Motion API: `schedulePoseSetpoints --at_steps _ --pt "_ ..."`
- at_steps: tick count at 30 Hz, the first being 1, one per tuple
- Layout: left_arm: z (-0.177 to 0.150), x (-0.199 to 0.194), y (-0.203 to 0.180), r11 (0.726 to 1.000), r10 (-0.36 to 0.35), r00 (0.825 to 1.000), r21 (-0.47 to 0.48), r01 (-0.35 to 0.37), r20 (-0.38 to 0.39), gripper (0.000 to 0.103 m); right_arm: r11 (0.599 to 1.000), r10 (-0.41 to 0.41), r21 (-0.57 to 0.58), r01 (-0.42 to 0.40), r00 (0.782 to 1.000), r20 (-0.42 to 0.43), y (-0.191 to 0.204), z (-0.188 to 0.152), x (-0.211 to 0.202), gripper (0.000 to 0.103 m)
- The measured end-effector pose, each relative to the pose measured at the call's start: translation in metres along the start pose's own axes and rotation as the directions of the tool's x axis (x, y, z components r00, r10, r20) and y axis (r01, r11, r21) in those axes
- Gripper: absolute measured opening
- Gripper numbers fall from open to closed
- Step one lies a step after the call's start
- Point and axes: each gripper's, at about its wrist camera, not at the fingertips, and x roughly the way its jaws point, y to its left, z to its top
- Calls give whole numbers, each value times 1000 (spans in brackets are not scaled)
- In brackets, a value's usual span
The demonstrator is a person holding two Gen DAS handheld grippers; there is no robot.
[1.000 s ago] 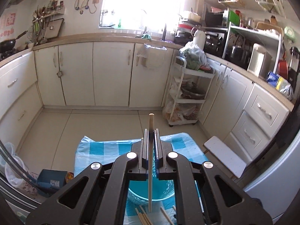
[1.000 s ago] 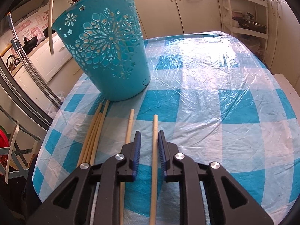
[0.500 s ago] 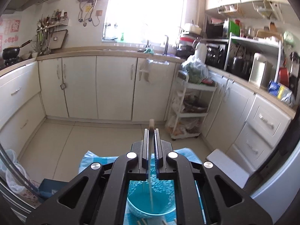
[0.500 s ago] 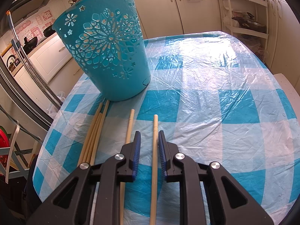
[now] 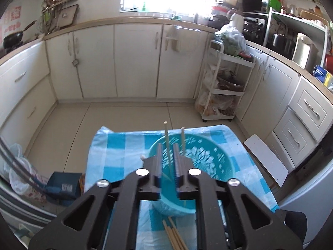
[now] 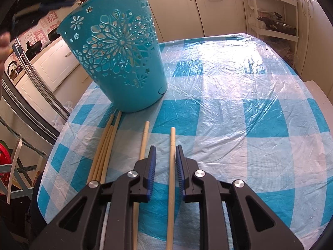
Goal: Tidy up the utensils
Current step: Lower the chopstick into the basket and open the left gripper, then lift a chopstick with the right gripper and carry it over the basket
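Straddling a bare chopstick (image 6: 172, 156) that lies lengthwise between its narrow, untouching jaws on the bench (image 6: 239, 108), the right gripper (image 6: 164, 164) points toward the teal basket (image 6: 118, 62), where the left gripper (image 5: 167, 160) is opening around a dropped chopstick (image 5: 167, 145).

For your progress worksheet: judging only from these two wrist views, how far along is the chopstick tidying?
Done: one chopstick already leans in the blue basket. In hand: the left tongs are opening, releasing another chopstick over it. Left: the right tongs straddle one chopstick on the table; one lies beside it, plus a bundle.
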Motion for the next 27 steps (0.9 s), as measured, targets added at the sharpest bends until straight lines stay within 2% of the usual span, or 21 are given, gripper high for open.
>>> schedulePoseSetpoints --at_steps 5,10,15,17,20,23,27 --pt "-27 -24 30 997 9 1000 -71 -8 13 40 994 -57 -93 55 998 -15 11 0 1 16" --pt "-61 -33 54 993 -10 1000 -121 8 -22 44 988 -85 -132 77 995 -55 10 10 7 6" --pt "-97 -28 66 990 -20 997 -139 9 -78 46 953 -170 -269 140 981 -93 26 14 13 6" --pt "-114 -21 69 989 -23 994 -146 7 -110 47 948 -175 -287 134 977 -124 28 16 13 8" --pt "-137 -12 72 988 -23 987 -154 -2 -156 48 954 -170 -274 125 974 -147 24 17 11 10" --pt "-155 -6 74 986 -35 980 -170 2 -196 48 946 -193 -283 155 975 -110 25 11 8 8" --pt "-171 -4 74 982 -45 972 -189 1 -229 50 972 -156 -191 138 984 -82 18 4 -1 6"
